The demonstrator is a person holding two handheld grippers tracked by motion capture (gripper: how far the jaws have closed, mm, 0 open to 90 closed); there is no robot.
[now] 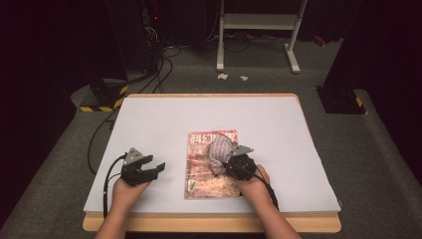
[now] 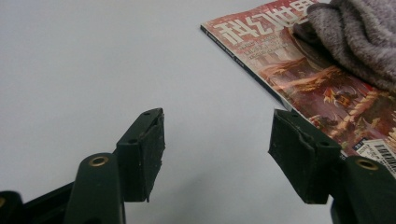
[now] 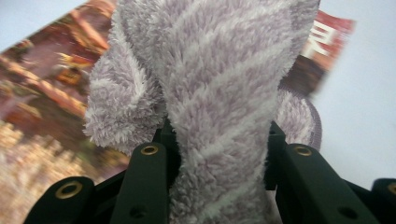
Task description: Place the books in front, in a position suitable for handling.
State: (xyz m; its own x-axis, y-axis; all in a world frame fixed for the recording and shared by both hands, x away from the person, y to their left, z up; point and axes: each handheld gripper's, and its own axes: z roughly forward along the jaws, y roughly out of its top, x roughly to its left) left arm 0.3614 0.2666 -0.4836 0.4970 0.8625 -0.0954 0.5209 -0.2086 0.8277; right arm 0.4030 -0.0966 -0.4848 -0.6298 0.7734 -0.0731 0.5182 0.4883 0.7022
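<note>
Right tool (image 1: 230, 160): its jaws were closed on the sock (image 1: 219, 152), one on each side; in the right gripper view the fluffy cloth (image 3: 219, 93) was pressed between them and rose up past them.
Left tool (image 1: 155, 168): wide open and holding nothing; in the left gripper view bare surface (image 2: 93, 70) lay between its jaws.
Sock: grey with pale stripes, bunched, lying on the upper right part of the magazine (image 1: 201, 169), which was flat near the middle of the surface (image 1: 149, 119).
Direction from the right tool: the sock went off toward about 11 o'clock in the high view, so the hand (image 1: 254, 181) was at its 5 o'clock end.
Long axis: the sock ran roughly from 11 to 5 o'clock, somewhat tilted against the long side of the magazine.
Nearer hand: the right one, already on the sock; the left tool stood well apart, at about 9 o'clock from the magazine, pointing toward its left edge (image 2: 247, 70).
Judgement: the next move probably turns on taking the sock off the cover without dragging the magazine; the left tool was placed well to hold the magazine down.
Hidden: the pads of the right tool were buried in the cloth, and the gripped end was cut off at the lower edge of the right gripper view.
Hard to make out: whether the far end of the sock touched the cover or hung a little above it; the cover there was blurred.
</note>
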